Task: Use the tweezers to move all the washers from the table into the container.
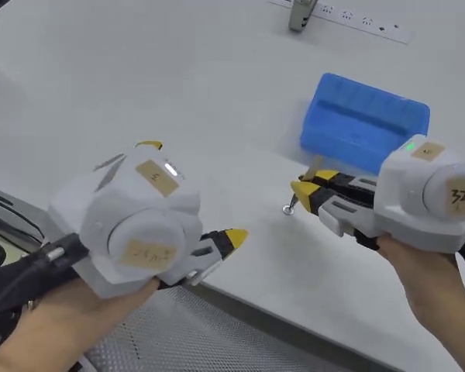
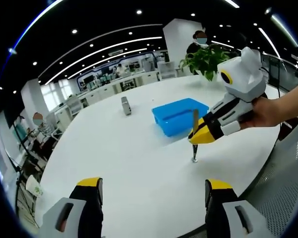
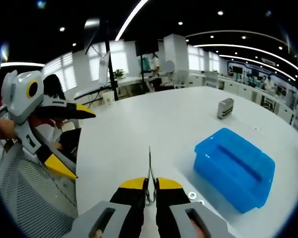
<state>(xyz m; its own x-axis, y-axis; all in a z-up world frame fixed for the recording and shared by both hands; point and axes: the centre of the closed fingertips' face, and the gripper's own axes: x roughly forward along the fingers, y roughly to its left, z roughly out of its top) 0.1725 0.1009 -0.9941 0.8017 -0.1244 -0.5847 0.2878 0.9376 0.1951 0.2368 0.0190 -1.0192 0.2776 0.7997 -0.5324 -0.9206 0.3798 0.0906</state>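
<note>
A washer is seen lying flat on the white table just beside the right gripper, between its jaws and the blue container, which sits further off on that same side. The tweezers are clamped crosswise in the right gripper, and their point appears to be lowered to the table below the jaws. Whether something is already caught at that point cannot be told. The left gripper is held well apart, facing the right one, with its jaws spread wide and nothing between them. The pick-up step is judged to be in hand. Next, the tweezer point would need to be set onto the washer, squeezed shut and carried over the container's rim.
</note>
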